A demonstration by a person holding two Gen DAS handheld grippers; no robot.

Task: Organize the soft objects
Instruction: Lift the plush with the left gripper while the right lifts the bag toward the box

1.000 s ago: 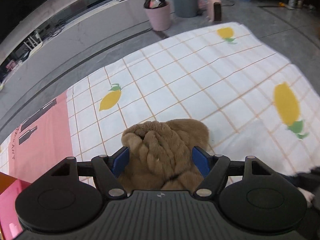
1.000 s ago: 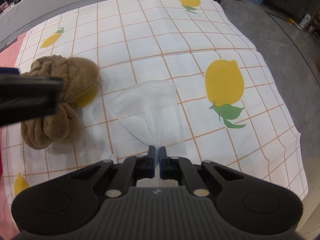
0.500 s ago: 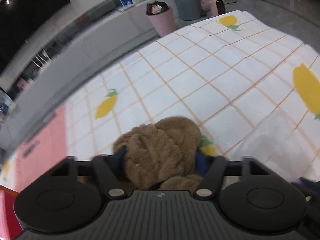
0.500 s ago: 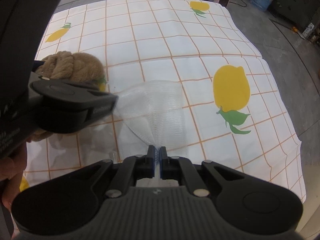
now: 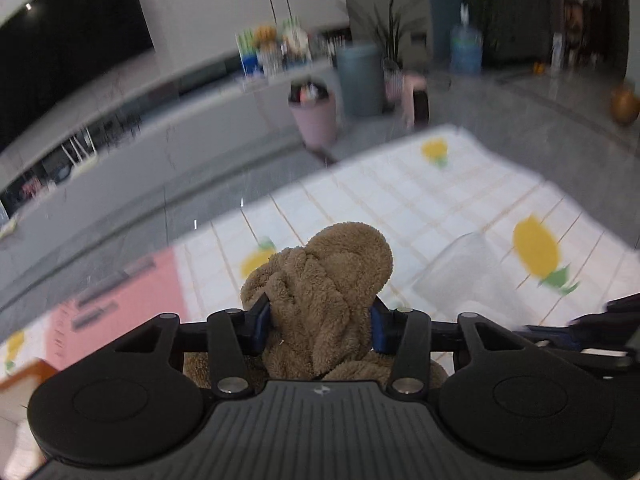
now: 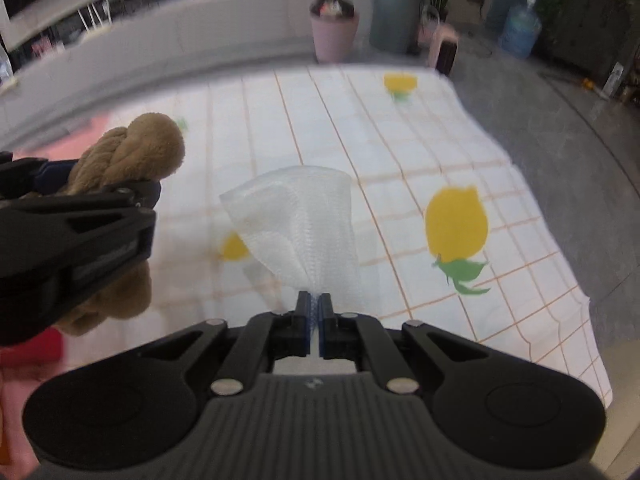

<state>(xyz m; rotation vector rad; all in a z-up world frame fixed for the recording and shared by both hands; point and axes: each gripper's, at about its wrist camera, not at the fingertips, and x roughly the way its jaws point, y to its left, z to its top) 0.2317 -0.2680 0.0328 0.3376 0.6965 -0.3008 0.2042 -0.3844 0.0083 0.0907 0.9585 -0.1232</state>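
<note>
Left gripper [image 5: 320, 322] clamped on a brown plush bundle [image 5: 324, 280] raised off the lemon-print cloth [image 6: 400, 152], right gripper [image 6: 314, 316] pinched together on a white mesh bag [image 6: 296, 216] just beside it, bare checked cloth running ahead to the far edge before grey floor [image 6: 560, 120].

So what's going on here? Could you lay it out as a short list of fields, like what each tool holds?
left tool: shut on brown plush toy, held above the cloth
right tool: shut on white mesh bag, pinched at one end
surface: checked tablecloth with lemon prints
background: pink bin, grey bin
image: blurred
</note>
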